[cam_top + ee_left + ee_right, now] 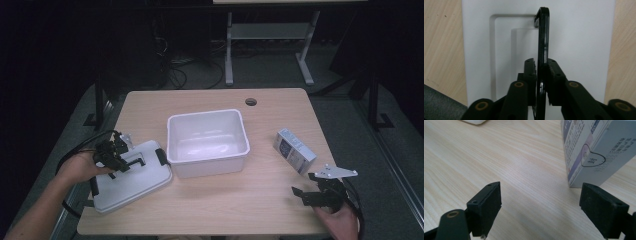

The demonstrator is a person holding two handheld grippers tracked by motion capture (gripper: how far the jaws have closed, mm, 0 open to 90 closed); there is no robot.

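While both hands rest at the bench (215,210), the scene reads as follows.

Step in hand: the left hand-held gripper (540,65) has its jaws around the lid's black handle (543,37); judged as the grip on the lid (131,181) being taken or let go.
Left hand-held gripper state: the handle stands upright between the jaws, which look nearly together on it; whether the pads press it cannot be told.
Lid place: flat on the bench under the left hand-held gripper, just beside the white tub (208,142), one corner at its wall.
Right hand-held gripper (540,207) state: jaws wide apart, nothing between them, low over the bench.
Box (589,150) place: just ahead of the right hand-held gripper's right jaw, apart from it, lying on the bench.
Next move: probably lifting the lid by its handle toward the tub, which calls for a firm, level hold; or the right hand-held gripper easing forward around the box.
Writing: the box bears small print too fine to read; a half-round tab carries the character 封.
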